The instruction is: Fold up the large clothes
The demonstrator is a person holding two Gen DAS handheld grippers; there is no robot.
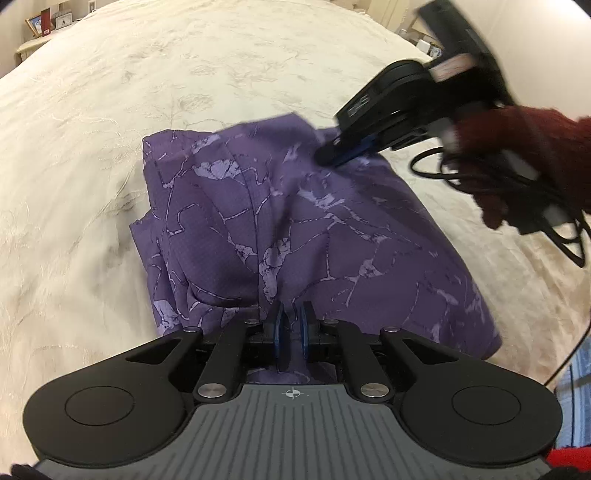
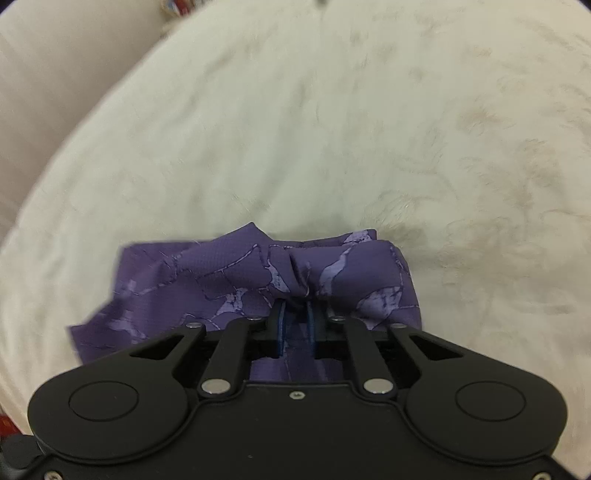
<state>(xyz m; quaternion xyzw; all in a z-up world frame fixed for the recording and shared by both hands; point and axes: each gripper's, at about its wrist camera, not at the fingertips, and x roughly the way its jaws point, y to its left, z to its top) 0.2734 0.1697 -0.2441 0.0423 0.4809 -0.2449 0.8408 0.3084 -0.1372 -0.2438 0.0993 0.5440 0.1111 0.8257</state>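
- Left wrist view: the purple garment (image 1: 295,229), printed with a pale lilac crackle pattern, lies bunched and partly folded across the middle of the frame on a cream bedspread (image 1: 110,147) with faint stitched flowers.
- Its left edge shows stacked layers, and long creases run down toward the bottom centre of the frame.
- The left gripper (image 1: 291,325) sits at the bottom centre, its blue-padded fingers drawn close together with a ridge of the cloth pinched between them; more purple cloth shows below, between the finger bases.
- The right gripper (image 1: 332,153) comes in from the upper right, blurred, with its tip on the far right corner of the garment. Its fingers look pressed together on the fabric there.
- A hand in a dark red knit glove (image 1: 517,162) holds that tool at the right edge of the frame, with a loop of black cable (image 1: 554,206) hanging beside it.
- A shelf with a framed picture (image 1: 35,24) and small items sits in the upper left corner.
- Right wrist view: the right gripper (image 2: 295,317) is at the lower centre, its fingers clamped on a gathered fold of the garment (image 2: 240,280), which puckers up just ahead of the tips and spreads to the left and right.
- The bedspread (image 2: 295,129) fills the rest of this blurred frame, with a plain beige surface in the upper left that I cannot identify.
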